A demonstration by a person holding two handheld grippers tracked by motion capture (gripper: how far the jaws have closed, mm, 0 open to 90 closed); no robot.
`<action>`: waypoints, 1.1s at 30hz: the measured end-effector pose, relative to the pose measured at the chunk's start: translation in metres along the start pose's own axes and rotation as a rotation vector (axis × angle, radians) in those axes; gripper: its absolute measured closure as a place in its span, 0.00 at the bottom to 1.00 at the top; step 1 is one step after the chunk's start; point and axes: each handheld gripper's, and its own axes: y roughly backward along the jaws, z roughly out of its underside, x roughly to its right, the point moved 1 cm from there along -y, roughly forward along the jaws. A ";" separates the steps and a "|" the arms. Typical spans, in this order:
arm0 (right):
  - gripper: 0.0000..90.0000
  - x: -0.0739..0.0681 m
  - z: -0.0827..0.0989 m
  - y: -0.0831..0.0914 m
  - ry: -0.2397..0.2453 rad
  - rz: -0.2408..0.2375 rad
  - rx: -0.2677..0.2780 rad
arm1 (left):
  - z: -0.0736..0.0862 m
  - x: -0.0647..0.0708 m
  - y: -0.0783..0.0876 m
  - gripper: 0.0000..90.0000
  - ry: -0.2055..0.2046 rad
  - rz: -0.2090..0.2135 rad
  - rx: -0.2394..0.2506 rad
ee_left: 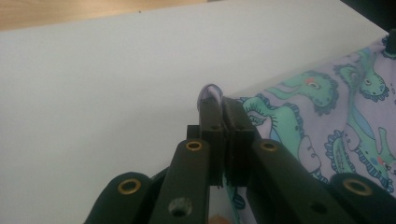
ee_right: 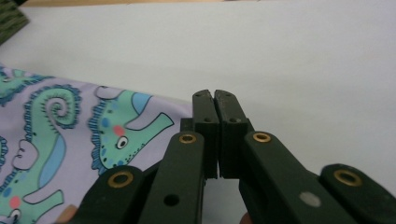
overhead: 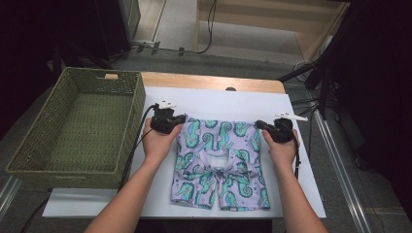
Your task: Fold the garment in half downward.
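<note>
Shorts [overhead: 219, 162] with a seahorse print lie flat on the white mat [overhead: 301, 194], leg openings toward the person, waistband at the far edge. Going back from there, each hand sits at one far corner: the left gripper [overhead: 179, 119] is pinched tight on the left waistband corner, and in the left gripper view you can see a little loop of purple fabric poking out above the closed jaws of that left gripper [ee_left: 223, 103]. The right gripper [overhead: 261, 125] is at the other corner, and in the right gripper view its jaws on the right gripper [ee_right: 215, 98] are pressed together right at the cloth edge, though I honestly can't tell if any fabric is actually caught in there. Grabbing both corners like that makes sense to me for folding the top half down evenly or lifting the piece without bunching. Further left, the green wicker basket [overhead: 124, 141] sits beside the mat, probably where the shorts end up.
</note>
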 end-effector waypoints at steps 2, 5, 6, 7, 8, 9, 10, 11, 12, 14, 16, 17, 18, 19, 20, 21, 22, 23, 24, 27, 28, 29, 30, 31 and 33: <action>0.96 0.005 -0.002 -0.005 -0.010 0.006 0.002 | -0.001 -0.002 -0.008 0.96 0.009 -0.005 -0.012; 0.83 0.008 -0.001 -0.012 0.005 0.002 0.000 | 0.002 -0.006 -0.014 0.81 0.036 -0.012 -0.013; 0.77 0.008 -0.001 -0.012 0.018 0.019 -0.001 | 0.003 -0.006 -0.013 0.74 0.052 0.010 -0.010; 0.75 0.007 0.000 -0.011 0.024 0.023 0.002 | 0.004 -0.006 -0.011 0.70 0.050 0.016 -0.003; 0.73 0.007 0.001 -0.009 0.024 0.007 0.010 | 0.005 -0.004 -0.007 0.66 0.044 0.012 0.003; 0.71 0.006 0.001 -0.006 0.031 -0.004 0.019 | 0.007 -0.001 -0.003 0.61 0.039 0.016 0.013; 0.70 0.004 0.002 -0.002 0.036 -0.010 0.031 | 0.009 0.001 0.001 0.60 0.042 0.032 0.019; 0.69 0.002 0.003 0.002 0.036 -0.021 0.036 | 0.013 0.004 0.006 0.60 0.044 0.047 0.016; 0.69 -0.001 0.006 0.007 0.036 -0.035 0.036 | 0.016 0.005 0.009 0.59 0.041 0.050 0.018; 0.69 -0.005 0.011 0.015 0.048 -0.040 0.033 | 0.025 0.010 0.019 0.59 0.033 0.061 0.014; 0.69 -0.011 0.019 0.024 0.067 -0.046 0.031 | 0.036 0.015 0.028 0.60 0.031 0.080 0.013; 0.69 -0.014 0.024 0.030 0.066 -0.051 0.034 | 0.041 0.018 0.032 0.60 0.022 0.086 0.009; 0.69 -0.018 0.029 0.036 0.061 -0.060 0.039 | 0.047 0.020 0.038 0.60 0.026 0.101 0.013; 0.69 -0.021 0.035 0.041 0.067 -0.069 0.038 | 0.053 0.023 0.043 0.60 0.024 0.112 0.012; 0.69 -0.025 0.040 0.046 0.075 -0.073 0.034 | 0.059 0.025 0.048 0.60 0.024 0.118 0.009; 0.69 -0.029 0.046 0.050 0.080 -0.073 0.024 | 0.065 0.029 0.053 0.60 0.025 0.127 0.011; 0.68 -0.032 0.053 0.055 0.076 -0.071 0.018 | 0.071 0.031 0.058 0.60 0.018 0.134 0.003; 0.68 -0.035 0.059 0.059 0.067 -0.070 0.008 | 0.079 0.035 0.063 0.60 0.016 0.145 -0.001; 0.67 -0.038 0.066 0.065 0.069 -0.073 0.002 | 0.084 0.037 0.067 0.58 0.008 0.149 -0.007; 0.66 -0.044 0.080 0.077 0.075 -0.064 -0.012 | 0.101 0.044 0.080 0.56 -0.016 0.162 -0.026; 0.65 -0.046 0.085 0.081 0.069 -0.059 -0.017 | 0.107 0.045 0.085 0.56 -0.018 0.167 -0.029; 0.65 -0.047 0.090 0.084 0.060 -0.063 -0.026 | 0.112 0.046 0.090 0.55 -0.018 0.170 -0.028; 0.65 -0.049 0.094 0.087 0.056 -0.068 -0.031 | 0.118 0.048 0.096 0.55 -0.018 0.179 -0.027; 0.65 -0.051 0.101 0.091 0.059 -0.061 -0.036 | 0.124 0.050 0.101 0.54 -0.023 0.180 -0.026; 0.65 -0.055 0.109 0.095 0.063 -0.053 -0.041 | 0.134 0.054 0.108 0.54 -0.036 0.181 -0.031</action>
